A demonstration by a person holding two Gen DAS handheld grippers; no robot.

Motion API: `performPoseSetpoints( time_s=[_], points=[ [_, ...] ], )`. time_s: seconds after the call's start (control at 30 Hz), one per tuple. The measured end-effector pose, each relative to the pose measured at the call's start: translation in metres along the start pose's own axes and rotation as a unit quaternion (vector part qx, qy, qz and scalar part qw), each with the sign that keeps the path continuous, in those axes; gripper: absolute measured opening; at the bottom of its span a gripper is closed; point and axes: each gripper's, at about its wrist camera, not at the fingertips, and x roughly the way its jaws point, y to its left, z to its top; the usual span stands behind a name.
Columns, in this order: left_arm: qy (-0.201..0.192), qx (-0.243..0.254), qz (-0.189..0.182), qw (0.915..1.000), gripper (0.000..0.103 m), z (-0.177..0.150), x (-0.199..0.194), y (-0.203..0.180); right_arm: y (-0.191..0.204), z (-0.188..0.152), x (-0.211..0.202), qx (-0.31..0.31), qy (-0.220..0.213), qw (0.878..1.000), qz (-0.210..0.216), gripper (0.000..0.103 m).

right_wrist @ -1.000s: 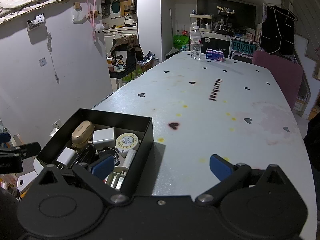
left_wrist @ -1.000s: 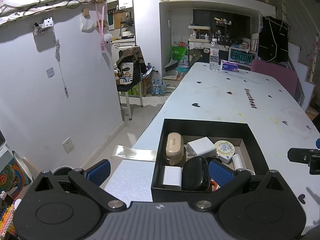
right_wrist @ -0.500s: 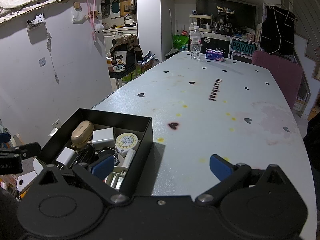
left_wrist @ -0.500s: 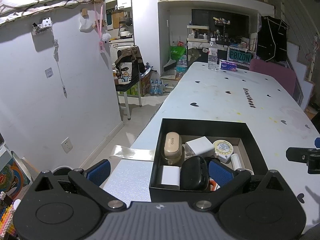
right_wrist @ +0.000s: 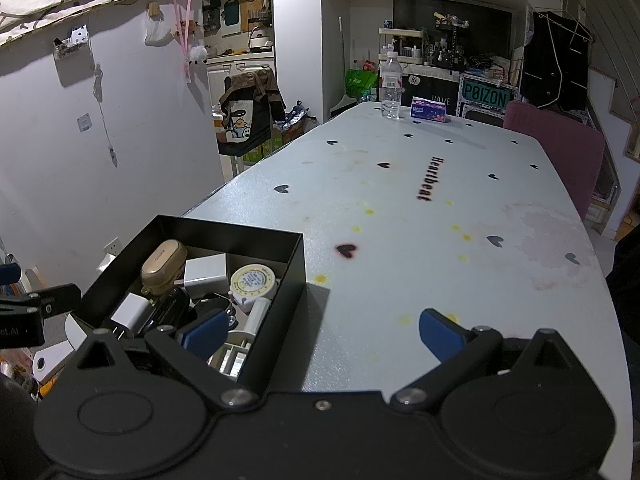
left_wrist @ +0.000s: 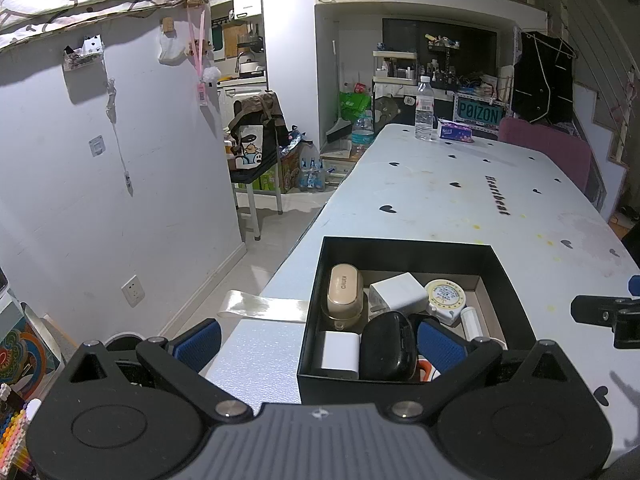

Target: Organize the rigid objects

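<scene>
- Two tools show, one low in each frame. The left tool (left_wrist: 318,340) is spread wide and holds nothing.
- The right tool (right_wrist: 322,332) is spread wide too, with nothing in it.
- A black box (left_wrist: 404,246) sits on the white desk (left_wrist: 460,208), low in the middle of the left view.
- Inside lie a tan case (left_wrist: 343,292), a white charger (left_wrist: 398,297), a round tape (left_wrist: 445,295) and a black case (left_wrist: 387,346).
- One blue pad of each tool hangs over the box.

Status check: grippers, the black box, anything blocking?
Left gripper open, empty, straddling near left corner of black box. Right gripper open, empty, astride the box's right wall. Box packed: tan case, white charger, round tape measure. Nothing blocking.
</scene>
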Motion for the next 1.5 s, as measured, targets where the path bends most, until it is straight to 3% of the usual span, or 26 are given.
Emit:
performPoseSetpoints(
  time_s=[1.5],
  points=[
    [0.001, 0.0, -0.001, 1.0, 0.103, -0.0015, 0.0024, -0.0043, 0.0005, 0.0008, -0.0004, -0.001, 0.0, 1.0, 0.0, 0.103]
  ],
)
